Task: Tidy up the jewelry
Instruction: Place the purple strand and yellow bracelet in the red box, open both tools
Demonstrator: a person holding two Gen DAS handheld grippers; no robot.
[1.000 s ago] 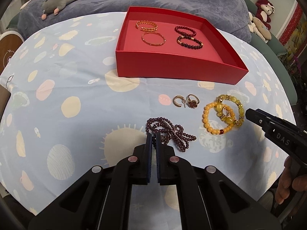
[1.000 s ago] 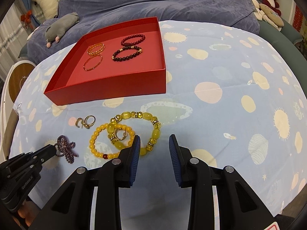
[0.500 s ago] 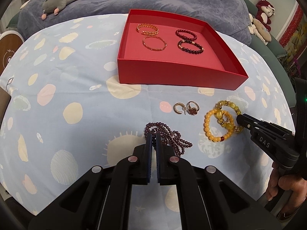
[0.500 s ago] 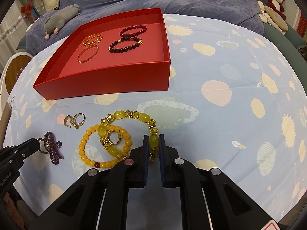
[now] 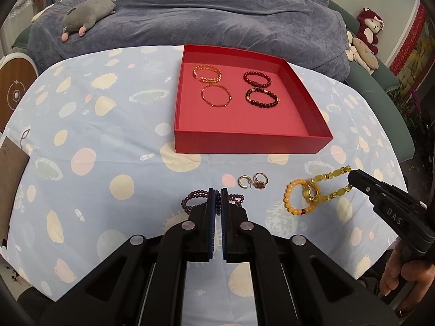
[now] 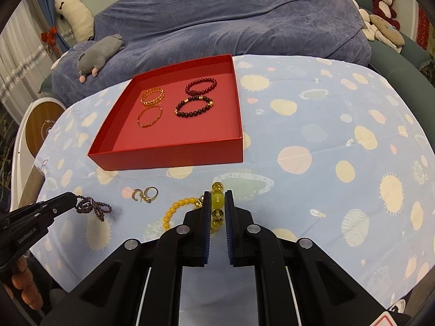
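Observation:
A red tray (image 5: 250, 144) (image 6: 174, 154) on the spotted cloth holds two gold bangles (image 5: 216, 96) and two dark bead bracelets (image 5: 262, 98). My left gripper (image 5: 217, 191) (image 6: 71, 199) is shut on a purple bead necklace (image 6: 93, 207) (image 5: 195, 198) and lifts it off the cloth. My right gripper (image 6: 218, 199) (image 5: 352, 179) is shut on a yellow-green bead bracelet (image 6: 217, 201) (image 5: 333, 187), raised at one end. A yellow bead bracelet (image 5: 295, 199) (image 6: 176, 209) lies tangled with it. Two gold rings (image 5: 252, 182) (image 6: 145, 194) lie between the grippers.
A blue-covered bed (image 5: 204, 11) with a grey plush toy (image 5: 87, 12) lies behind the table. Stuffed toys (image 5: 367, 35) sit at the right on a green seat. A round wooden board (image 6: 44, 125) stands at the left.
My right gripper closed on the yellow-green bracelet and lifted one end. My left gripper stayed shut on the purple necklace and rose with it. Both views pulled back from the table.

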